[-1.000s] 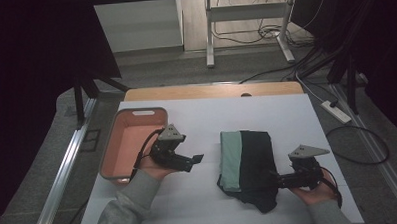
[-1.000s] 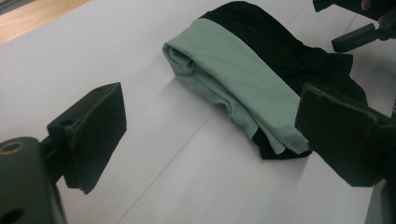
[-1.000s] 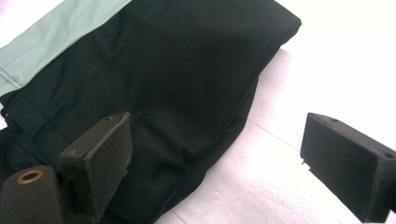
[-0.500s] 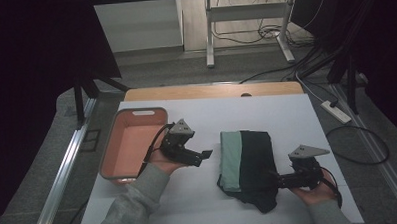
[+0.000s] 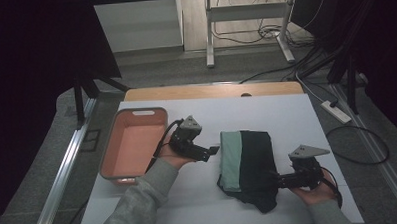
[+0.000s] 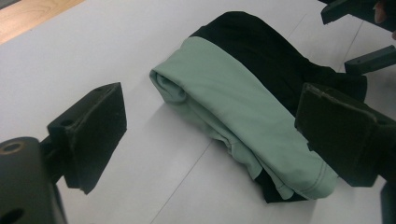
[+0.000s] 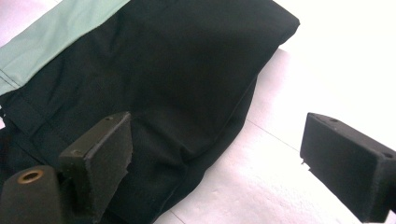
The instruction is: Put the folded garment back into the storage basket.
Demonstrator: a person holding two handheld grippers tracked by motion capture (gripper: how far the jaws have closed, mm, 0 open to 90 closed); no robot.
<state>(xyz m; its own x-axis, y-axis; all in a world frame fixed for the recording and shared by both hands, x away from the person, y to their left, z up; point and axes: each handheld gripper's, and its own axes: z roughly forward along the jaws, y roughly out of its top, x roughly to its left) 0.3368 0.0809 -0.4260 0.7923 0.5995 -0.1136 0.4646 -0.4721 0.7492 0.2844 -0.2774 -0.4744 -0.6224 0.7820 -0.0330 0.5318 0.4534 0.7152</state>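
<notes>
High view: folded garment lengthwise front-to-back

The person wore a grey sleeve. The left gripper and the right gripper were black, each topped by a grey three-cornered plate and trailing a black cable, with blocky padded jaws.

A big white table has a brown wood edge at the far side. A pink tray sits on the left. Folded green and black clothes lie on the right, near the front.
</notes>
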